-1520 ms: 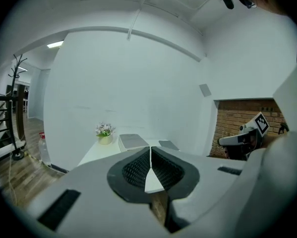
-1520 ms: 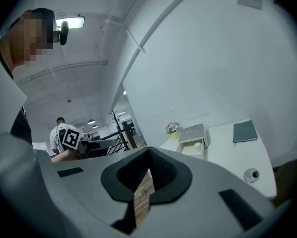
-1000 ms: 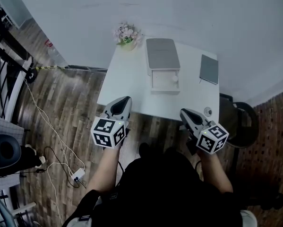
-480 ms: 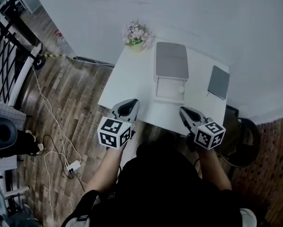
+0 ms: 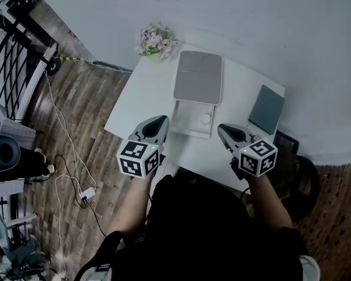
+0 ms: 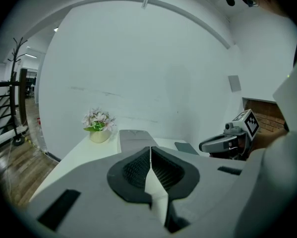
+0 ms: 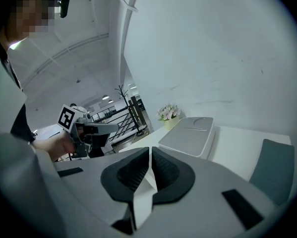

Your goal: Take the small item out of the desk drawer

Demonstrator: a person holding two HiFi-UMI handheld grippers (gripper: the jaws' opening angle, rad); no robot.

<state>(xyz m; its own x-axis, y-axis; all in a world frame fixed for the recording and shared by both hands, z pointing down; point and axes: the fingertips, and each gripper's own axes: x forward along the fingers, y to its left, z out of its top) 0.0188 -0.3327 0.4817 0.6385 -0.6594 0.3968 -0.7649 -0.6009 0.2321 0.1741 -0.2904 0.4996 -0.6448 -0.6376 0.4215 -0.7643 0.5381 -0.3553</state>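
A grey drawer box (image 5: 198, 76) stands on the white desk (image 5: 140, 107). Its white drawer (image 5: 192, 120) is pulled out toward me. A small round white item (image 5: 206, 119) lies in the drawer's right part. My left gripper (image 5: 158, 122) hovers just left of the drawer's front, shut and holding nothing. My right gripper (image 5: 222, 130) hovers just right of the drawer's front, also shut and holding nothing. In the left gripper view the jaws (image 6: 150, 150) meet, with the box (image 6: 134, 135) beyond them. In the right gripper view the jaws (image 7: 149, 153) meet as well, with the box (image 7: 189, 133) ahead.
A pot of pink flowers (image 5: 154, 42) stands at the desk's far left corner. A grey notebook (image 5: 266, 110) lies to the right of the drawer box. A dark chair (image 5: 292, 163) is at the desk's right. Cables (image 5: 64, 151) run over the wooden floor on the left.
Both grippers have come forward from in front of the desk's near edge to over it, beside the open drawer. The head view has swung, so the desk sits closer and tilted. Both jaws stay shut.
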